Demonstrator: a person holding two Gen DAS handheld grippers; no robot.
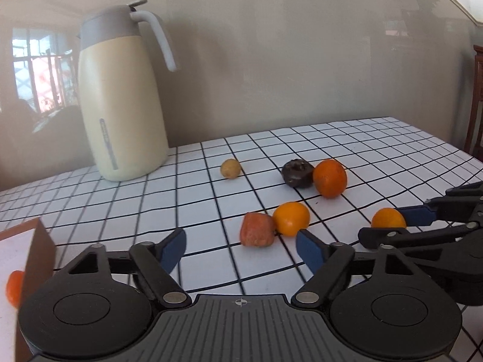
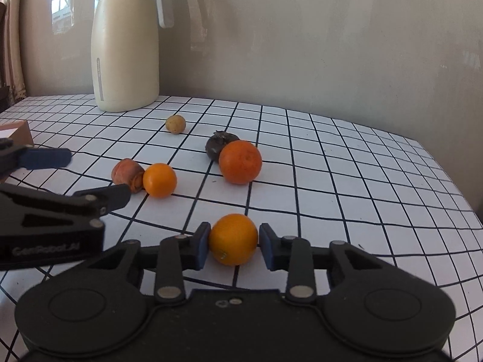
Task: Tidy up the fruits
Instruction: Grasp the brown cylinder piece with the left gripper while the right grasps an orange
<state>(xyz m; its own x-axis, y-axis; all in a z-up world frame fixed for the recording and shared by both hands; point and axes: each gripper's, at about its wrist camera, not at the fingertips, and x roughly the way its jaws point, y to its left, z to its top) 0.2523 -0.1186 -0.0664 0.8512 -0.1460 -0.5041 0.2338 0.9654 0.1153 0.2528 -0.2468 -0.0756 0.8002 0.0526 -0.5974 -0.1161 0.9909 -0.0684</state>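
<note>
Right gripper (image 2: 233, 242): jaws clamped on a smooth, round orange (image 2: 233, 239) at desk (image 2: 347, 181) level. Left gripper (image 1: 241, 246): jaws spread, empty.

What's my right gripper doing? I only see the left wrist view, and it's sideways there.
Observer: The right gripper is shut on an orange. Both blue pads press its sides.
Operator: Does that orange have a stem spot?
Observer: Yes, a small mark low on the side facing the right camera.
Operator: What does my left gripper look like from there?
Observer: The left gripper is open, apart from that orange, with pale blurred lettering on its side.
</note>
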